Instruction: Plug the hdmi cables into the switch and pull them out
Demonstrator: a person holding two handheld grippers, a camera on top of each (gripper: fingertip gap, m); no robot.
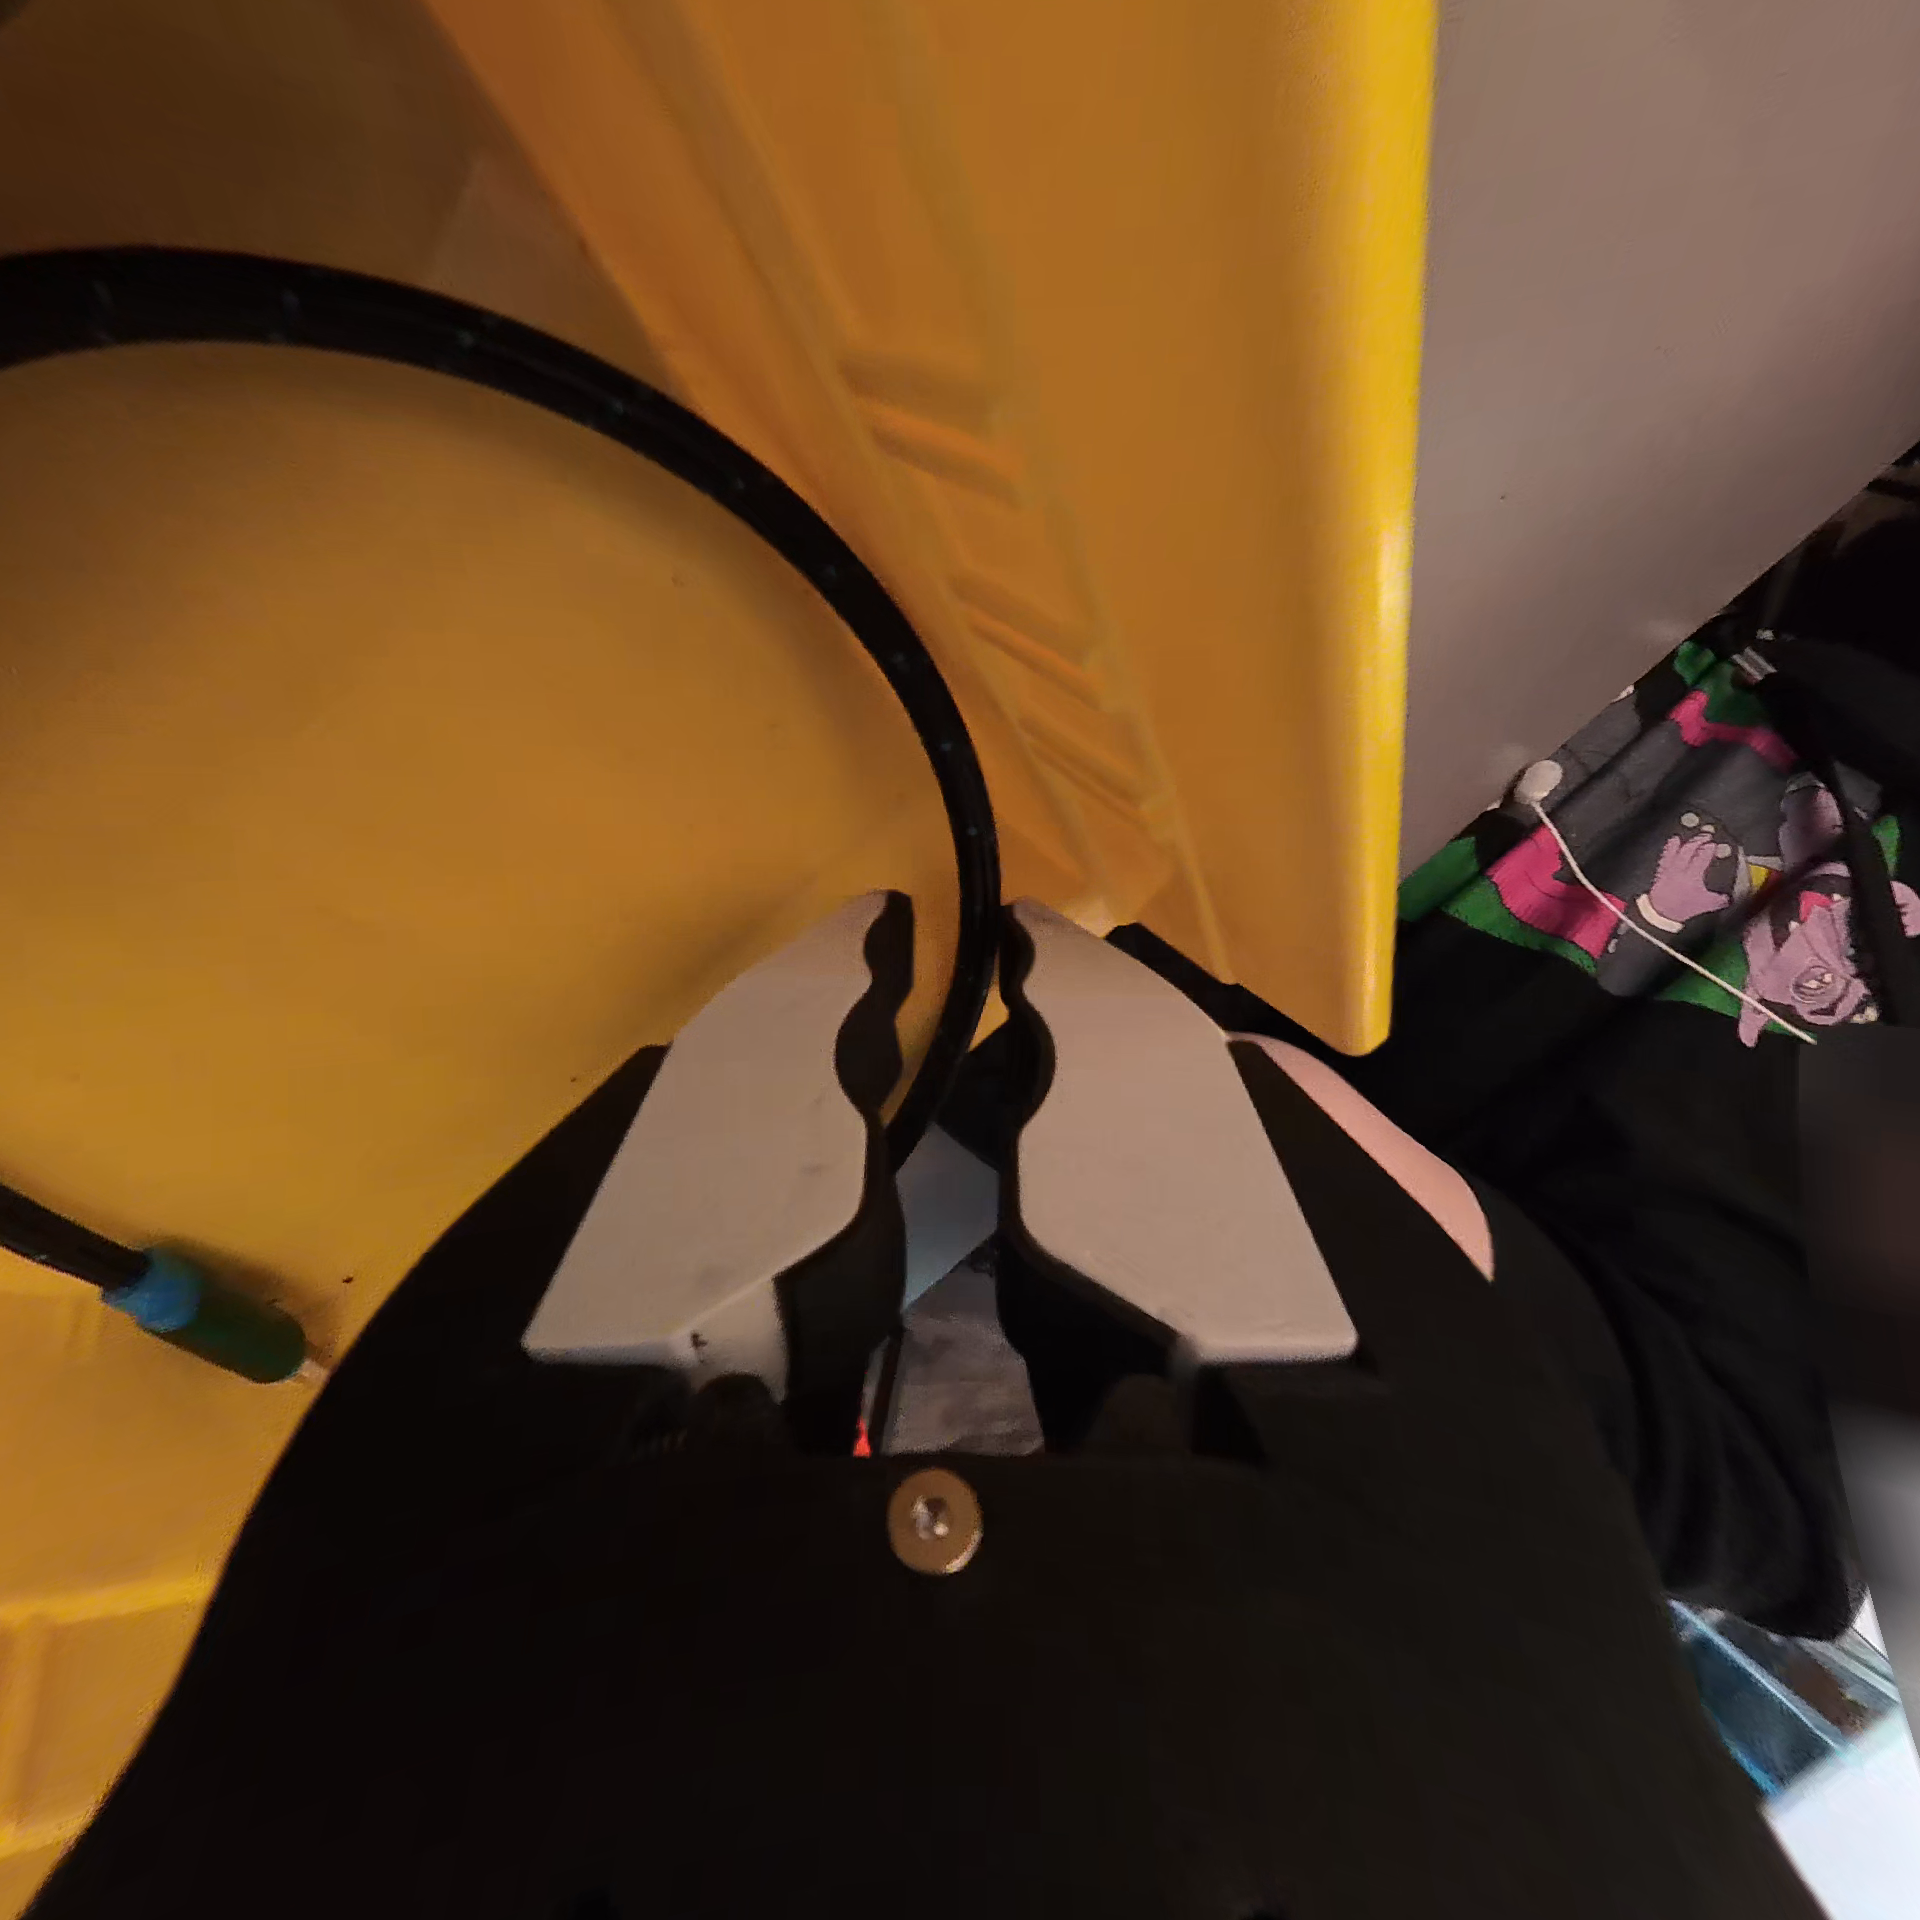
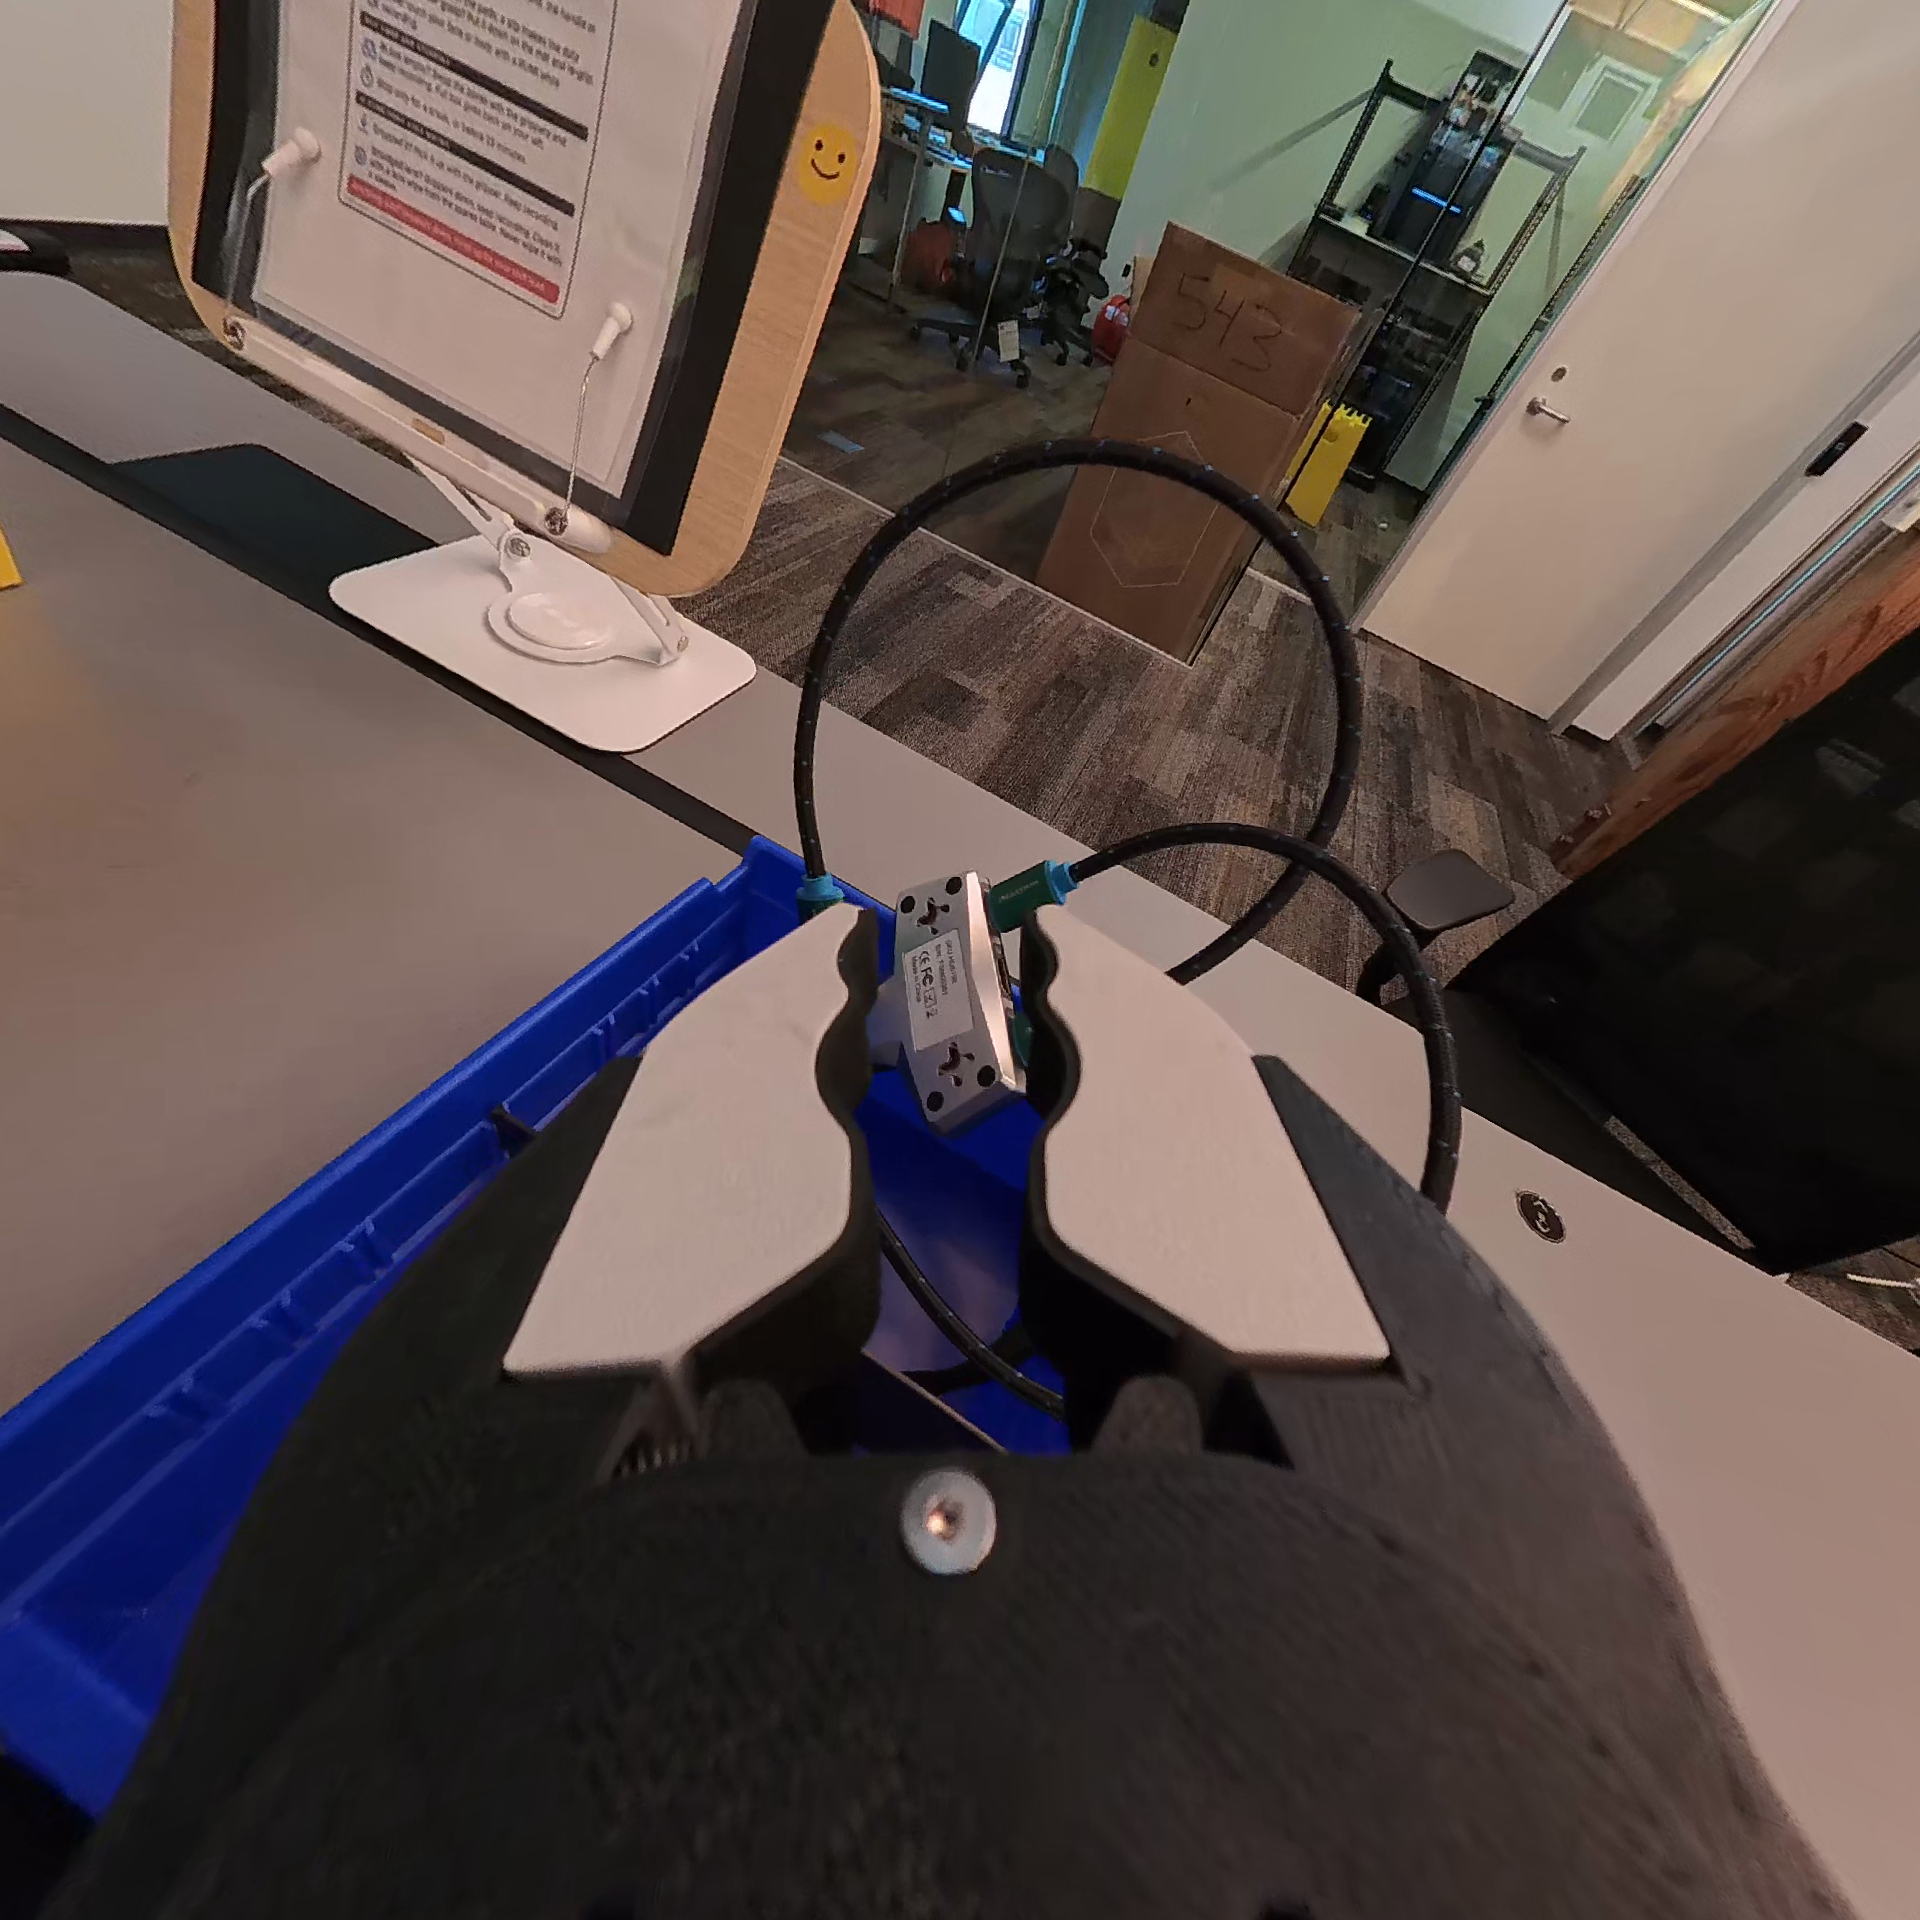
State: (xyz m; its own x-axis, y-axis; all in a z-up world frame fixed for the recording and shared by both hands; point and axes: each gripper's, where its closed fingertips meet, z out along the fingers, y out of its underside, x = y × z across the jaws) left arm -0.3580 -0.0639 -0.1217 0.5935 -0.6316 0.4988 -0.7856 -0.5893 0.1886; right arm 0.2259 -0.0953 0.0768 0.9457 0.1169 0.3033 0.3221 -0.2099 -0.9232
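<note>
In the left wrist view my left gripper (image 1: pixel 956 914) reaches into a yellow bin (image 1: pixel 364 779). A black braided HDMI cable (image 1: pixel 644 416) arcs from the left and runs down between the fingers, which stand a narrow gap apart with a pale grey piece (image 1: pixel 945 1205) wedged between them. A second plug with a blue collar (image 1: pixel 197 1320) lies on the bin floor at lower left. In the right wrist view my right gripper (image 2: pixel 940 935) is shut on the silver switch (image 2: pixel 951 997), tilted over a blue bin (image 2: pixel 343 1247). Green plugs (image 2: pixel 1023 896) sit in the switch, and black cables (image 2: pixel 1091 449) loop up from it.
The yellow bin's ribbed wall (image 1: pixel 1143 416) rises close on the right. A person in dark clothes and a patterned garment (image 1: pixel 1714 883) is beside it. A grey table (image 2: pixel 260 883) holds a stand with a framed sheet (image 2: pixel 468 260). A cardboard box (image 2: pixel 1195 436) stands on the floor beyond.
</note>
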